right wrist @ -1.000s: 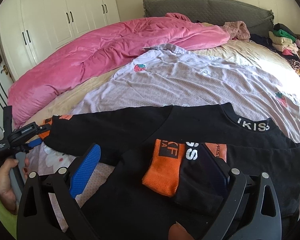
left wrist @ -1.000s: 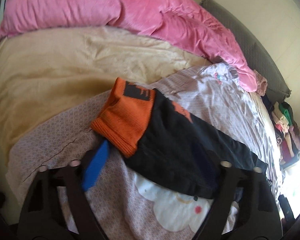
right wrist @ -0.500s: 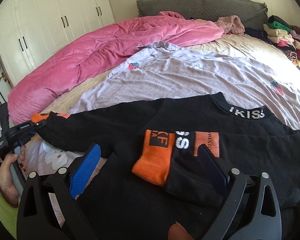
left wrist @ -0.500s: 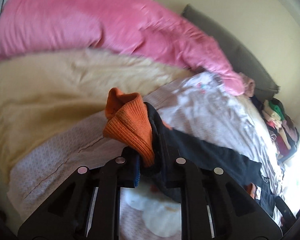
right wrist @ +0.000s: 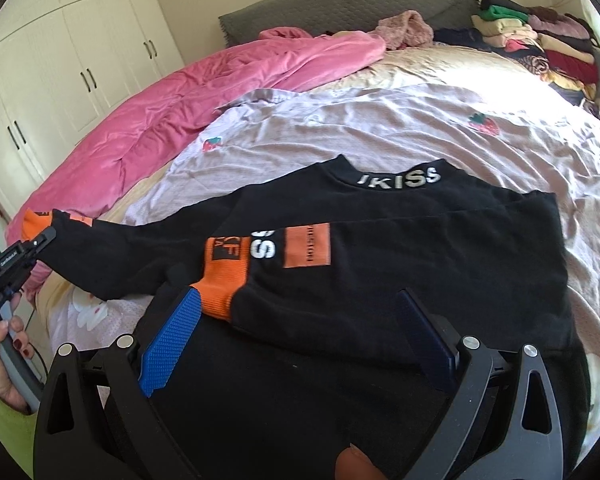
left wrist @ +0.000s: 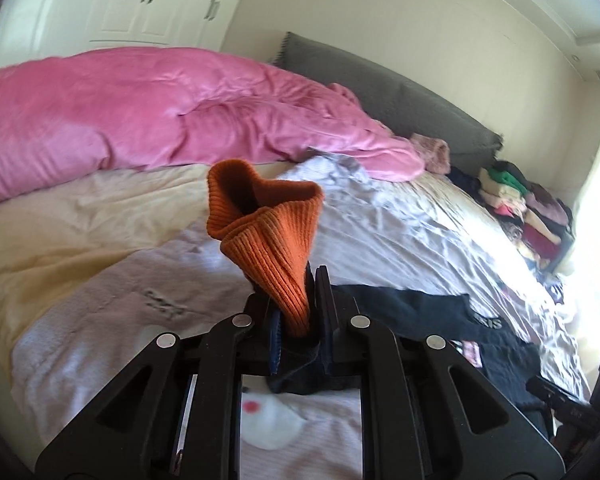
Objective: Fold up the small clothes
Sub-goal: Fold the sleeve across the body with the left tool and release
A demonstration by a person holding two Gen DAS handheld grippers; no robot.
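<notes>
One second changed it: your left tongs (left wrist: 300, 312), wide open before, now clamp orange cuff (left wrist: 266, 236), lifted off bed (left wrist: 400, 232). Right tongs (right wrist: 300, 332) gape, empty, over black sweater (right wrist: 420, 248) lying near you. Sleeve fold can start.

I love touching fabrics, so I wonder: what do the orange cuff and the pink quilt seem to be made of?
The orange cuff looks like a ribbed knit, matte and stretchy: fine parallel ridges run along it. Cotton or a blend, I cannot tell. The pink quilt looks like a plush, velvety fabric over soft filling: it has a gentle sheen and puffy folds.
</notes>
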